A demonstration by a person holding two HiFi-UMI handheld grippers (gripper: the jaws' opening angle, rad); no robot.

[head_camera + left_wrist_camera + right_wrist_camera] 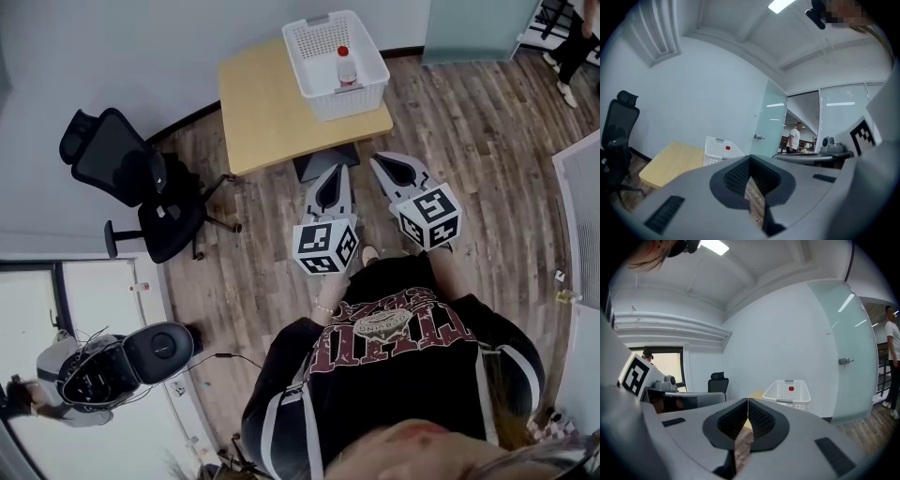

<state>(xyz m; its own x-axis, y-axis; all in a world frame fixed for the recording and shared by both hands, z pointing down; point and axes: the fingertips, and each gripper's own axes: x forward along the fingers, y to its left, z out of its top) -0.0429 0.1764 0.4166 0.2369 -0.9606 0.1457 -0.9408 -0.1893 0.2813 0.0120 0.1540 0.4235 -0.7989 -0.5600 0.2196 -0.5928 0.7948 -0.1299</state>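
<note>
Both grippers hang in the air over the wood floor, just short of a small light-wood table. My left gripper is shut with nothing between its jaws; its tips meet in the left gripper view. My right gripper is shut and empty too, its tips closed. On the table's far right corner stands a white perforated basket, also seen as the basket and the basket. Inside it stands a clear bottle with a red cap.
A black office chair stands left of the table. A white wall runs behind the table and a frosted glass door sits to its right. A person stands beyond the door. A white cabinet edge is at the right.
</note>
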